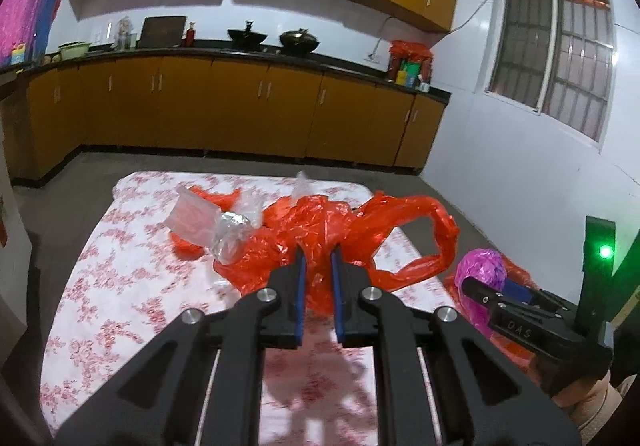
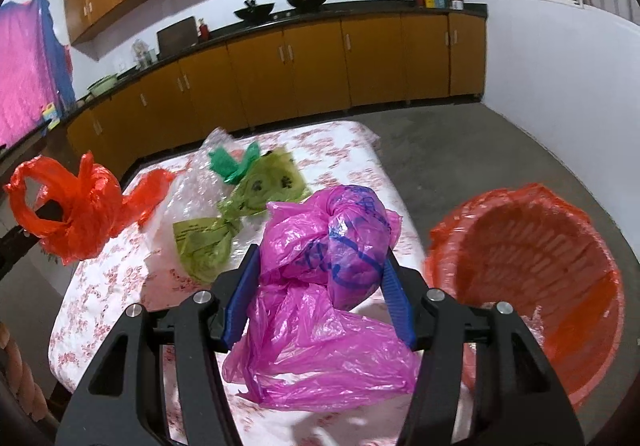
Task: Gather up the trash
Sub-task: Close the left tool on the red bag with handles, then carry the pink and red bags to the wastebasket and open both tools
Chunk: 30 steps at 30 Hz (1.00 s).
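Pink bag (image 2: pixel 320 286) hangs lengthwise downward between right gripper (image 2: pixel 320 270) fingers (image 2: pixel 240 298).

Each gripper is looked along closely from behind; the desk (image 1: pixel 120 246) and far kitchen counter (image 2: pixel 320 12) ahead are shared — seen downward.

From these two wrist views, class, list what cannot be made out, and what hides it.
- Contents of the pink bag: right wrist view, knotted plastic hides them.
- Bottom of the red-lined bin: right wrist view, near rim and hand-held gripper cover it.
- Silvery wrapper: left wrist view, blurred and wrapped in clear film.
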### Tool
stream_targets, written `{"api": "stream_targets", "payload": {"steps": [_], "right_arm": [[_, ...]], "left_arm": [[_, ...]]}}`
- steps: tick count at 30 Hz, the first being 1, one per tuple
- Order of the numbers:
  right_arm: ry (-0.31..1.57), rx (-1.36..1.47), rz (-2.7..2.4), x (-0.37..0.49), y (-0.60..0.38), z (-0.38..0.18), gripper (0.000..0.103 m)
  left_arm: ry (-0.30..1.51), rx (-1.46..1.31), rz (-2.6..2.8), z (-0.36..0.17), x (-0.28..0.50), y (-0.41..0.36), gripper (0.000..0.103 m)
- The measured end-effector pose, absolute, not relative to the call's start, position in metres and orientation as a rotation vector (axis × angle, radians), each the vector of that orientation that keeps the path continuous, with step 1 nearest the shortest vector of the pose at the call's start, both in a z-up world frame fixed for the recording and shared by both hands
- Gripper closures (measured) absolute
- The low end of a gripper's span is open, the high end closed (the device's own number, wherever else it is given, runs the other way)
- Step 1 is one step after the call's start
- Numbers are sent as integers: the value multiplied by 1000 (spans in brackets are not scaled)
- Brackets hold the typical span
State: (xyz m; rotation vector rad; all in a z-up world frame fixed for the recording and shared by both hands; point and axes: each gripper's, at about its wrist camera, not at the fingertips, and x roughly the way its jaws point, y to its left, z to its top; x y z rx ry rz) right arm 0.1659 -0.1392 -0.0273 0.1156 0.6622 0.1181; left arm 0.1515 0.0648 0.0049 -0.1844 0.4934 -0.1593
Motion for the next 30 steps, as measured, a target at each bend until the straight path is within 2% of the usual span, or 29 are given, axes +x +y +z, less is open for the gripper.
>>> {"api": "stream_targets", "payload": {"steps": [19, 30], "right_arm": [[619, 195, -100, 138, -244, -26, 45], [643, 208, -90, 141, -242, -42, 45]], "left_arm": [[443, -177, -389, 25, 156, -29, 91], [457, -134, -280, -6, 155, 1, 91]]}}
